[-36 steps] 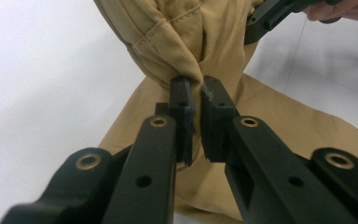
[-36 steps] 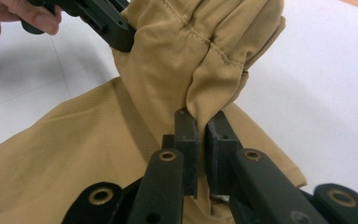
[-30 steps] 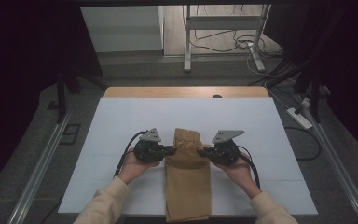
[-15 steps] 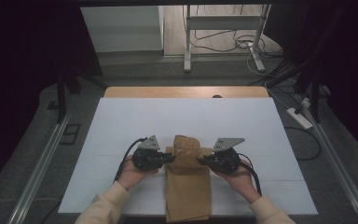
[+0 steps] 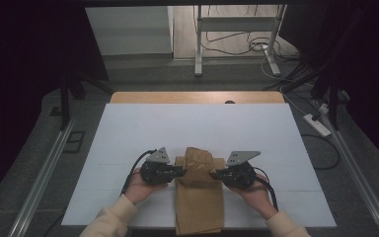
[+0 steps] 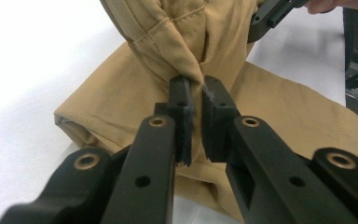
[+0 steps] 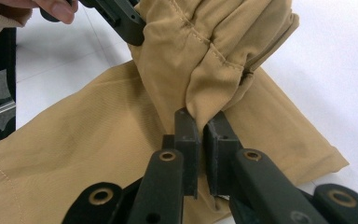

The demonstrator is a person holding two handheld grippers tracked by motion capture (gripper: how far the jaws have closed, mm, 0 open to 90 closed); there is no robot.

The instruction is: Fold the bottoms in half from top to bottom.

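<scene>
On the white table (image 5: 128,128), near its front edge, I see the tan trousers (image 5: 200,202) lying folded lengthwise. Left gripper (image 5: 181,171) pinches the far end of the cloth from its left side, jaws nearly together on a fold. Right gripper (image 5: 214,173) does likewise from the right side. Between them the far end of the cloth bunches up above the flat part.
</scene>
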